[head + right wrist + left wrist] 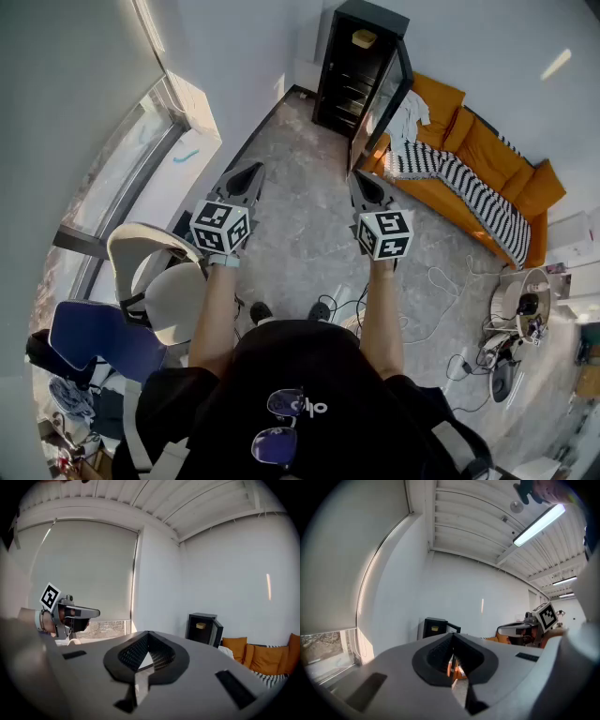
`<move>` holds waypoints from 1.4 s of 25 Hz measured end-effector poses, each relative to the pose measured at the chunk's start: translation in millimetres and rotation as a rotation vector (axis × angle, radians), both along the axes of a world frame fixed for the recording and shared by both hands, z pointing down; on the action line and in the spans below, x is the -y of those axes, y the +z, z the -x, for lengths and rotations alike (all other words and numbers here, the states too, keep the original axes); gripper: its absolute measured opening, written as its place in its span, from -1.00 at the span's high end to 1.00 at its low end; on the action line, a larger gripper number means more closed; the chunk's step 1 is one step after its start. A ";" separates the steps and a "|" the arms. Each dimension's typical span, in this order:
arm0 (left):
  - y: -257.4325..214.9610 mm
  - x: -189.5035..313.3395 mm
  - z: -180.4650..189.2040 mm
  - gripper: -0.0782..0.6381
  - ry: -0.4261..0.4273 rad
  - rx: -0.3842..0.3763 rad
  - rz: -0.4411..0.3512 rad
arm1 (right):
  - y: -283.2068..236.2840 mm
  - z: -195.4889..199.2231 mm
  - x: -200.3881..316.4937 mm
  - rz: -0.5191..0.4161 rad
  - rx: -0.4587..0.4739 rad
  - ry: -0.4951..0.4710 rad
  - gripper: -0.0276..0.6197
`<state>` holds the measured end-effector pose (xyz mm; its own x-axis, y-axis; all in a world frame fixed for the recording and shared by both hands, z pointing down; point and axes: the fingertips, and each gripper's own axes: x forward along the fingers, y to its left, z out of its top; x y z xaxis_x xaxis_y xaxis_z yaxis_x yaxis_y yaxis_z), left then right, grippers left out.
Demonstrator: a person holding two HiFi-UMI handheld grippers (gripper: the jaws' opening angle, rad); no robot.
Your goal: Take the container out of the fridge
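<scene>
**Item: fridge retrieval, opening stage**

- **Left gripper** [251, 171]: jaws fully together with nothing between them. Held out level in front of the person, aimed toward the far end of the room.
- **Right gripper** [358, 178]: jaws likewise pressed together and empty. Held beside the left one and tipped slightly downward.
- **Container** [364, 38]: small and yellow, on the top shelf inside the fridge, far from both grippers.
- **Fridge** [361, 66]: black and upright, against the far wall. Its door [389, 98] is already swung open to the right.

**Progress:** By my reading, nothing of the retrieval itself is done. The open door is the only step in place. What is left is to cross the room, part one gripper's jaws, close them on the container and draw it off the shelf.

**Surroundings:**
- Orange sofa [478, 150] along the right wall, with a striped blanket [469, 187] draped over it, near the open door.
- Loose cables [441, 291] on the floor at near right.
- White chair [155, 272] and blue chair [103, 337] at near left, beside the window [122, 178].

**Obstructions:** The grey floor [300, 216] between the person and the fridge looks open. The cables and the edge of the open door seem the likeliest snags.
</scene>
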<state>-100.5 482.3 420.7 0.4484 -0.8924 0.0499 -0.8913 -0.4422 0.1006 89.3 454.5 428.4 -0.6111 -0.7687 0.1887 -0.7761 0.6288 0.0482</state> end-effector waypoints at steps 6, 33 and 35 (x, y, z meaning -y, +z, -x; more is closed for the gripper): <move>3.4 2.1 11.9 0.77 0.007 -0.003 0.007 | 3.3 9.9 1.4 0.008 -0.003 0.007 0.89; 55.2 128.3 37.9 0.77 0.162 0.067 0.072 | 50.8 57.3 108.8 0.072 0.039 0.108 0.89; 51.4 157.0 38.5 0.77 0.156 0.076 0.070 | 49.2 56.2 141.5 0.069 0.053 0.109 0.89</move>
